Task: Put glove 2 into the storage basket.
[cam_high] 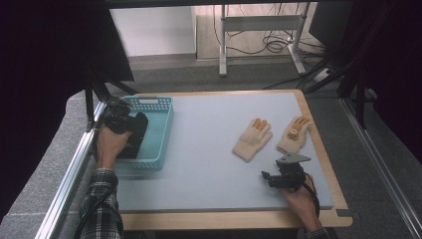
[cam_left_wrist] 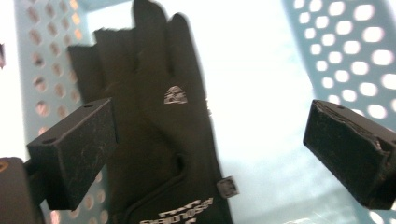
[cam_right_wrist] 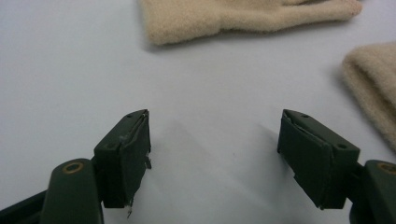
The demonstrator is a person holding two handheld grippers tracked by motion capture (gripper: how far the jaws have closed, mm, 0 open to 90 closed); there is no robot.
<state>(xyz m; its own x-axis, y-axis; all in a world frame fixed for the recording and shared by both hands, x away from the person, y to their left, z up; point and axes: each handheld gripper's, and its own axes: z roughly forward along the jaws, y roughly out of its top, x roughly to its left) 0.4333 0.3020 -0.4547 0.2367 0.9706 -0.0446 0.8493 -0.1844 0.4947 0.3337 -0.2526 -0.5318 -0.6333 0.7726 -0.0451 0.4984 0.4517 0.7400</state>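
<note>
A black glove (cam_high: 135,135) lies in the teal basket (cam_high: 149,102) at the table's left. My left gripper (cam_high: 121,121) hovers over it, held by a hand. In the left gripper view the glove (cam_left_wrist: 159,121) lies flat on the basket floor, its fingers pointing away; the left gripper (cam_left_wrist: 212,140) stands open above it without touching. Two beige gloves (cam_high: 253,139) (cam_high: 294,134) lie side by side on the mat at the right. My right gripper (cam_high: 269,177) rests low at the front right, open with nothing between its fingers (cam_right_wrist: 215,154). The beige gloves (cam_right_wrist: 224,16) (cam_right_wrist: 373,88) lie just beyond it.
A blue-grey foam mat (cam_high: 209,149) covers the wooden table (cam_high: 224,219). The basket's perforated walls (cam_left_wrist: 355,42) rise on both sides of the black glove. Metal frame rails (cam_high: 64,179) run along the table's left side, and desk legs and cables (cam_high: 268,40) stand on the floor beyond.
</note>
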